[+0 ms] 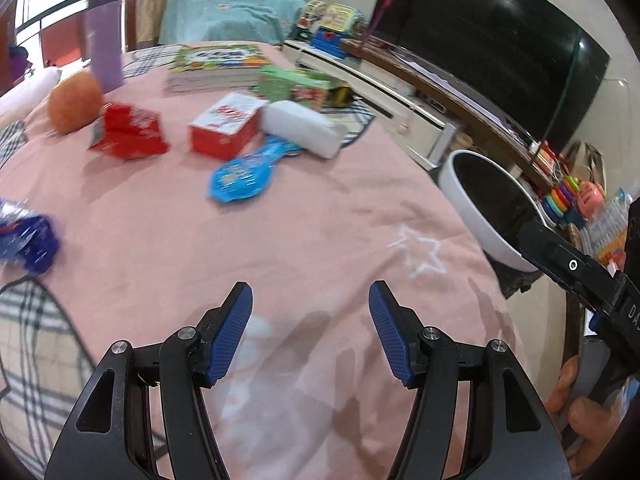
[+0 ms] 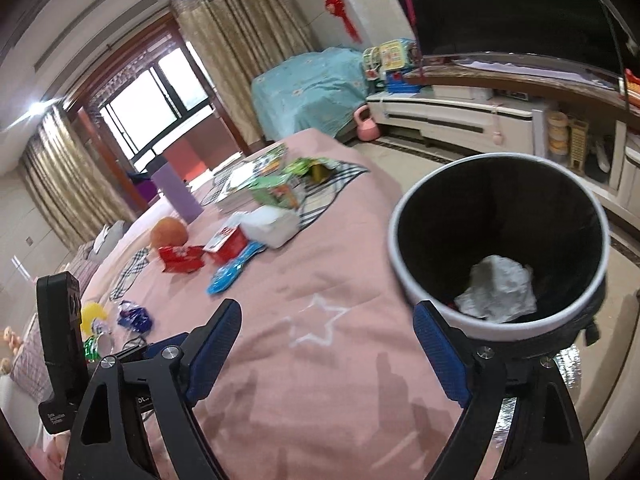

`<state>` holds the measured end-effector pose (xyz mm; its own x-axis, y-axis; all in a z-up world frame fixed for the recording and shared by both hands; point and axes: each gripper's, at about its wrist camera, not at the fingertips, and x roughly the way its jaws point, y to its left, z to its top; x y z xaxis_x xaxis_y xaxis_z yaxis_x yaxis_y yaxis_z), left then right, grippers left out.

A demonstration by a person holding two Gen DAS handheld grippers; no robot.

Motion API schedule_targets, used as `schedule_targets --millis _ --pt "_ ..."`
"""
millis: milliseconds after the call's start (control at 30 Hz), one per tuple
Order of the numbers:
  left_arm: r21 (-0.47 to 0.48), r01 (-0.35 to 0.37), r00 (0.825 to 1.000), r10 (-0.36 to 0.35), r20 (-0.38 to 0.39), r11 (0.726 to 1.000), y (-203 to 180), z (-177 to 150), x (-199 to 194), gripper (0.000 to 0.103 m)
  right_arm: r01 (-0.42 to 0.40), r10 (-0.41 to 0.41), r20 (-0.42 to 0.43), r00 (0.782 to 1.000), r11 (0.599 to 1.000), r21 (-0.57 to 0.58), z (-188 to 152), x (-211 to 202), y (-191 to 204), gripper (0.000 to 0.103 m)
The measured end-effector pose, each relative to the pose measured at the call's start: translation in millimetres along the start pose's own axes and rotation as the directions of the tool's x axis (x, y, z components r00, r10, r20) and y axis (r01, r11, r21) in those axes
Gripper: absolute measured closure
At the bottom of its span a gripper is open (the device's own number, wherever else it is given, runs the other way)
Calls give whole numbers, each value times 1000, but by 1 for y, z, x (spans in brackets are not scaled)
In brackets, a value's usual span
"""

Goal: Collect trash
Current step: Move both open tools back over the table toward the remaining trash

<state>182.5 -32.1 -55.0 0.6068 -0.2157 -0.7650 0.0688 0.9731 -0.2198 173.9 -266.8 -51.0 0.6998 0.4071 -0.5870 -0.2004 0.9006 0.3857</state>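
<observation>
My left gripper point(image 1: 311, 304) is open and empty above the pink bedspread point(image 1: 280, 240). My right gripper point(image 2: 328, 324) is open and empty, just left of a white bin with a black liner point(image 2: 404, 272). A crumpled grey-white wrapper point(image 2: 498, 290) lies in the bin. On the bed lie a blue wrapper point(image 1: 240, 176), a red wrapper point(image 1: 128, 132), a red and white box point(image 1: 226, 126), a white tissue pack point(image 1: 302, 128) and a dark blue wrapper point(image 1: 28, 236). The bin also shows in the left wrist view point(image 1: 472, 204).
An orange point(image 1: 76, 100), a purple cylinder point(image 1: 104, 48), stacked books point(image 1: 216, 68) and a green box point(image 1: 296, 86) sit at the far end of the bed. A TV point(image 1: 500, 40) on a white cabinet point(image 1: 380, 92) stands to the right. Toys point(image 1: 568, 196) lie beyond the bin.
</observation>
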Motion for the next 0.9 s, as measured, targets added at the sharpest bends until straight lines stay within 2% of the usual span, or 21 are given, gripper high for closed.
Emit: schedule_targets --millis 567,900 --pt "-121 -83 996 84 3 989 79 -27 -32 41 -65 62 -73 995 997 -35 -25 32 54 14" --pt "-236 -145 989 150 2 961 131 -33 -45 38 -92 85 -114 990 994 -61 -30 54 78 14"
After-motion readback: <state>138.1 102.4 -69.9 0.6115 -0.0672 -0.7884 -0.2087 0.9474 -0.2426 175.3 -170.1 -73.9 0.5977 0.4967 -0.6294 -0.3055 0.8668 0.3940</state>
